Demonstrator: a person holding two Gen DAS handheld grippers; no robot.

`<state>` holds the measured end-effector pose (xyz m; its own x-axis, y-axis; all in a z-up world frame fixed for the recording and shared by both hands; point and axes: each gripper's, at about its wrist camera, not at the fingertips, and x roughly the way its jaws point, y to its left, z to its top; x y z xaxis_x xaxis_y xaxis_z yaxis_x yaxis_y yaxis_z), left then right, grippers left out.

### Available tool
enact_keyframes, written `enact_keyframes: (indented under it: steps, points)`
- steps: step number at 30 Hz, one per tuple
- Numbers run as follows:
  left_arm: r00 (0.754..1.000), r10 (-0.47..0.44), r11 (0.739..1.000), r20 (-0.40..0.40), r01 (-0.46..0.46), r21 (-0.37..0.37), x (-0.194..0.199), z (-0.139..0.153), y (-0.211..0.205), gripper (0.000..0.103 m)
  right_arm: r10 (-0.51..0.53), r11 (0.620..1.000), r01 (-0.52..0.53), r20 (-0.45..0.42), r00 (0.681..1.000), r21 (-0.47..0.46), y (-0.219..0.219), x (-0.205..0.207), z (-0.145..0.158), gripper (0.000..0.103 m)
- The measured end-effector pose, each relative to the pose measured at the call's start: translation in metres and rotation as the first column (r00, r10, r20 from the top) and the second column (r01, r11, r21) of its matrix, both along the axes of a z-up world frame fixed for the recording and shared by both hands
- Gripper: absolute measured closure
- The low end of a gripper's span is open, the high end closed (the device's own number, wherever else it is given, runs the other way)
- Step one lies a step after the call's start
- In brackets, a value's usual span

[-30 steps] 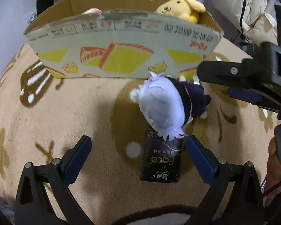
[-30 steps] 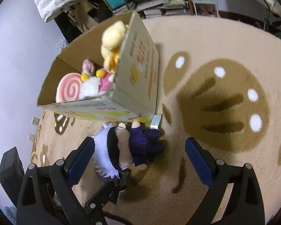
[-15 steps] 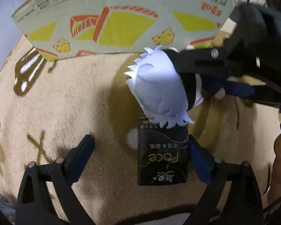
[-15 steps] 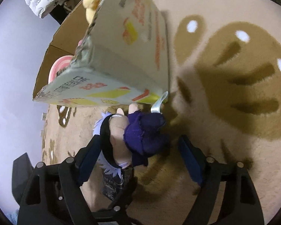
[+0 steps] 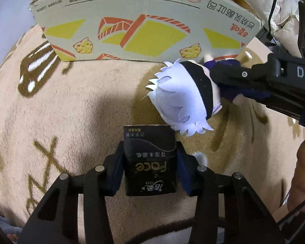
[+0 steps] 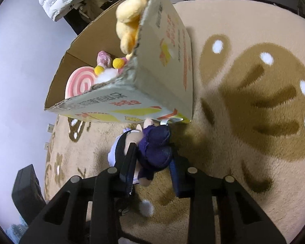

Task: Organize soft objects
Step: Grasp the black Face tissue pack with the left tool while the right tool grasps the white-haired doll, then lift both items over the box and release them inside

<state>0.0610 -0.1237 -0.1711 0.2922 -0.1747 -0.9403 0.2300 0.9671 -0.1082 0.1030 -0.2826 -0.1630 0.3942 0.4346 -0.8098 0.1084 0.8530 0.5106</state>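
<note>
**Inspector A:** Left gripper point(image 5: 150, 163): jaws just closed in, now clamped on the black tissue pack point(image 5: 150, 160), pads pressing both long sides. Right gripper point(image 6: 152, 163): likewise just closed, now pinched tight on the purple body of the white-haired doll point(image 6: 152, 150). Both items low over the rug point(image 5: 81, 105); cannot tell whether resting on it or just lifted.

**Inspector B:** Progress?

**Inspector A:** Partly done, by judgement. Already inside the cardboard box point(image 6: 168, 65): yellow plush point(image 6: 130, 26), pink swirl cushion point(image 6: 80, 84), small pom-pom items beside it. Left to do: doll and tissue pack, both gripped but outside the box, just in front of its printed wall.

**Inspector B:** Edges and clearance?

**Inspector A:** Doll's head just beside the far end of the tissue pack in the left view point(image 5: 181, 99), possibly touching; a staggered lift advisable. Box wall directly ahead, rim ragged and standing above both items; a rise needed before any forward travel. Yellow plush crowding the right corner, leaning over the rim. Open space visible in the left part of the box interior. Rug to the right clear and wide. Dark boxy object point(image 6: 27, 191) at far left, well apart.
</note>
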Motion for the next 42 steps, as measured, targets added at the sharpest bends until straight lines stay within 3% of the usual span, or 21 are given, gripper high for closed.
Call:
enact_keyframes:
  steps: [7,20,30,35,42]
  points:
    - [0.999,-0.014,1.000,0.050,0.014,0.018,-0.007,0.016,0.007,0.059,0.033,0.998,-0.031,0.046,0.998,-0.055,0.008,-0.007,0.014,0.073]
    - [0.972,-0.007,0.997,0.236,-0.011,0.076,-0.011,0.079,0.040,0.059,0.029,0.995,-0.010,0.188,0.982,-0.101,0.003,-0.035,0.064,0.074]
    - [0.906,-0.011,0.998,0.422,-0.017,0.063,-0.004,0.138,0.052,0.059,0.045,0.994,-0.010,0.316,0.948,-0.111,0.010,-0.050,0.107,0.074]
    - [0.877,-0.015,0.999,0.481,-0.008,0.046,0.010,0.158,0.055,0.059,0.007,1.000,0.004,0.379,0.925,-0.029,0.005,-0.050,0.123,0.074]
    - [0.849,-0.006,0.999,0.529,-0.018,0.041,0.044,0.174,0.056,0.059,-0.030,0.998,0.053,0.478,0.878,-0.035,0.004,-0.032,0.144,0.074]
